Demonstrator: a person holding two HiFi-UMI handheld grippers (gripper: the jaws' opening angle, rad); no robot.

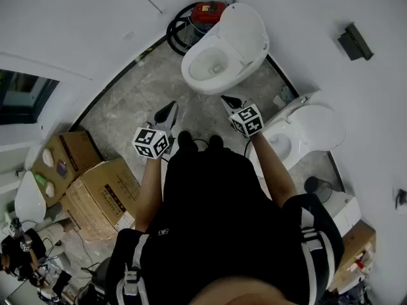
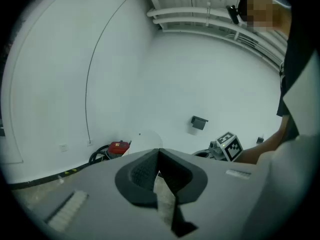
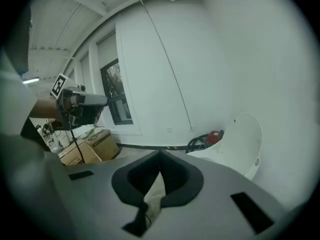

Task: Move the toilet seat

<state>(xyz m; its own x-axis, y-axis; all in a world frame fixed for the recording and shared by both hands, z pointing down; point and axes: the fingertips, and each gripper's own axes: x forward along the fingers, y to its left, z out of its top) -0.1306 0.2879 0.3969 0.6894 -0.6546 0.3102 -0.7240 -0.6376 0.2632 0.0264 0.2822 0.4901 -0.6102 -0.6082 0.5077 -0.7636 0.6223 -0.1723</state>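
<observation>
A white toilet (image 1: 213, 65) stands against the far wall, bowl open, with its lid (image 1: 245, 30) raised and leaning back. In the right gripper view the same lid (image 3: 242, 136) rises at the right. My left gripper (image 1: 170, 110) hovers over the floor just in front of the bowl, to its left, jaws shut and empty (image 2: 159, 153). At the bowl's front right, my right gripper (image 1: 227, 100) is likewise shut with nothing in it (image 3: 160, 155). Neither gripper touches the toilet.
A red machine (image 1: 208, 9) with a black hose (image 1: 178, 27) sits behind the toilet. A second white toilet (image 1: 305, 132) stands at the right. Cardboard boxes (image 1: 102, 196) are stacked at the left. A dark holder (image 1: 355, 42) hangs on the wall.
</observation>
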